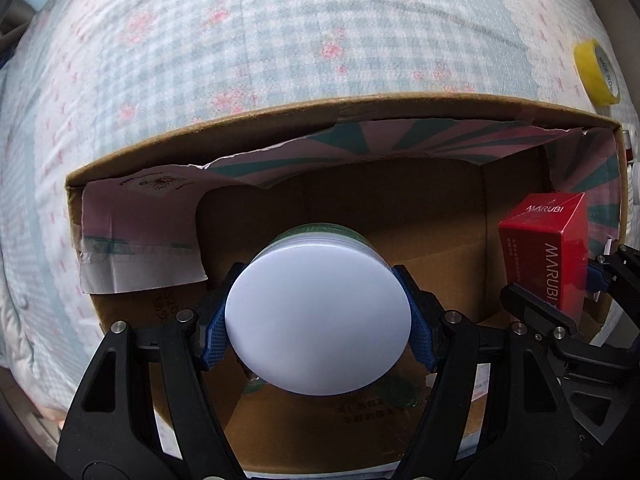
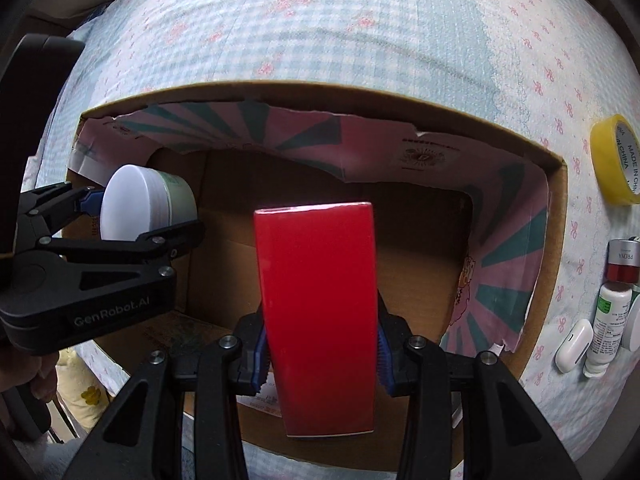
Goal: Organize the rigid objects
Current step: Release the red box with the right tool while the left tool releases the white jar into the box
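1. Left wrist view is showing the left tool (image 1: pixel 318 322) clamping a white-lidded jar (image 1: pixel 318 320) between its blue pads, lid facing the camera, over the open cardboard box (image 1: pixel 280 112).
2. Beside it, the right tool (image 2: pixel 320 354) is gripping a red carton (image 2: pixel 318 312) (marked MARUBI) upright-tilted above the box's right half.
3. Both tools are sitting side by side, near each other inside the box opening.
4. Outside the box, on the patterned bedspread (image 2: pixel 320 20), a yellow tape roll (image 2: pixel 614 160), a white bottle (image 2: pixel 606 328), a red-and-silver container (image 2: pixel 623 260) and a small white case (image 2: pixel 573 346) are lying to the right.
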### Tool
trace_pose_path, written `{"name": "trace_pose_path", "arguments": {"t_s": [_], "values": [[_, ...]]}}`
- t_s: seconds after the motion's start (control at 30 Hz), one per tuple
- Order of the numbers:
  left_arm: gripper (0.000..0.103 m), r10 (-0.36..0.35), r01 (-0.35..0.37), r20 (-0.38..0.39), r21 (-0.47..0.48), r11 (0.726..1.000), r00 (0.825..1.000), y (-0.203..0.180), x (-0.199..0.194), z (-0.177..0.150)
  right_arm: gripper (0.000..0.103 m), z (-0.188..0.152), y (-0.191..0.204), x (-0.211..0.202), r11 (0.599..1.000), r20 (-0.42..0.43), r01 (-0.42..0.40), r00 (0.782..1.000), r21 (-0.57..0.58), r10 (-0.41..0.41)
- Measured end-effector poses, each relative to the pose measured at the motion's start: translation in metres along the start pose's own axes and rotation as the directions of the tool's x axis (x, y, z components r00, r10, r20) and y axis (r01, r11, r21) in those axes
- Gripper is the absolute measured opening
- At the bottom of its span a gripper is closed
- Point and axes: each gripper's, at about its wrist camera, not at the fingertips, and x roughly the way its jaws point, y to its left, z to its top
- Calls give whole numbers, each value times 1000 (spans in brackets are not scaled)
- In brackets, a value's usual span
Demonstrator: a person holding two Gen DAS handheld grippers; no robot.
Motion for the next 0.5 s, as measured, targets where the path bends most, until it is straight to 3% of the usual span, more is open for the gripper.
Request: {"name": "trace_pose_path", "arguments": {"t_s": [0.13,0.17,0.2,0.23,0.27,0.3,0.37,0.5], "values": [[69,-4,4,8,-17,1000,1000,2,-6,4,40,0,4,-1,1000,10,-21,1000,-21,22],[76,-10,11,9,-24,1000,1000,2,-8,4,40,-1,6,-2,999,15,-20,1000,-31,20],[103,-16,17,16,-26,1000,1000,2,-11,5,49,-2,8,-3,999,27,-7,1000,-47,8],[103,-17,17,31,-27,999,999,3,-15,5,60,-3,11,-4,998,38,4,999,-64,-2],[103,-12,14,40,-31,999,999,4,-18,5,95,-3,14,-5,997,40,10,999,-76,-7],[103,-15,16,38,-34,999,999,7,-21,5,103,-5,14,-4,997,26,1,1000,-81,1],[103,-30,32,37,-44,999,999,9,-24,4,103,-9,14,-4,996,16,-30,999,-81,31],[103,-28,30,51,-51,998,998,12,-33,-1,103,-19,13,-16,998,71,-7,997,-70,11]]}}
